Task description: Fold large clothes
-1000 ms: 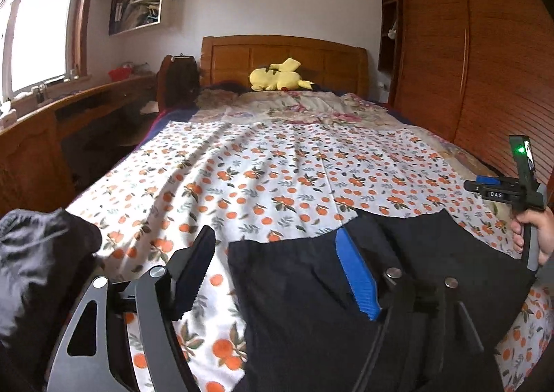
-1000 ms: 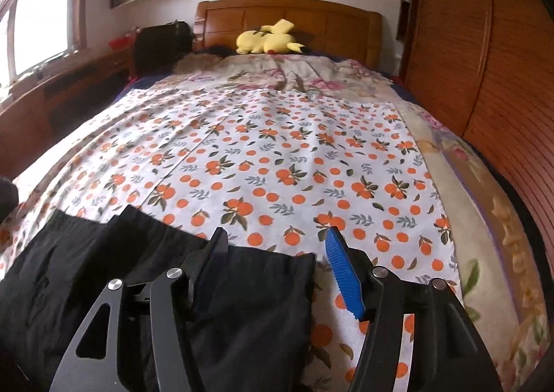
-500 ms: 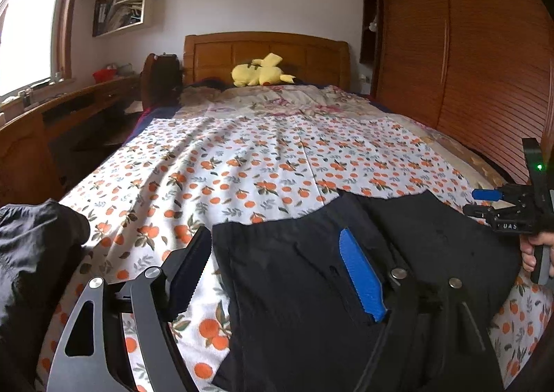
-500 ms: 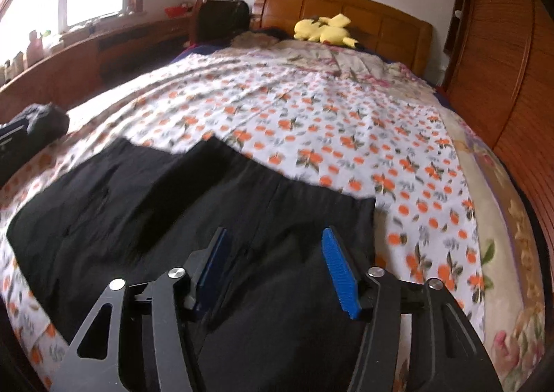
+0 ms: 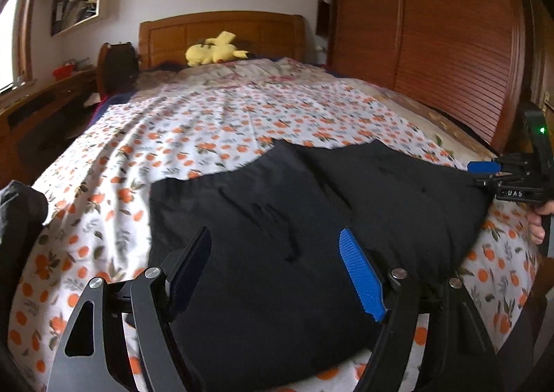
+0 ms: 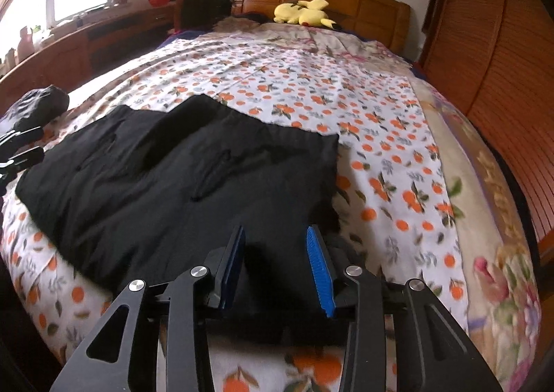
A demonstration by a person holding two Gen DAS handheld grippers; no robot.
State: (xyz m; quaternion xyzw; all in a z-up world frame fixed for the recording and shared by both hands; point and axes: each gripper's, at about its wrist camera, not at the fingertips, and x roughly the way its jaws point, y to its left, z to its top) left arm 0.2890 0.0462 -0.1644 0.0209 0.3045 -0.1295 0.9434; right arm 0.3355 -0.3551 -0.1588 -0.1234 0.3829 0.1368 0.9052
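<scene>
Black matte garment [image 5: 311, 219] spread flat, roughly rectangular, near the foot edge of the bed [image 5: 207, 122] on orange-print sheet, under left tool [image 5: 277, 267] and right tool [image 6: 277, 267], both with ribbed blue pads parted and empty; dark bundle [image 6: 38, 105] at the left edge, clearer from the right wrist.

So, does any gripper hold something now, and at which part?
Nothing is held. The left gripper and the right gripper are both open over the black garment.
</scene>
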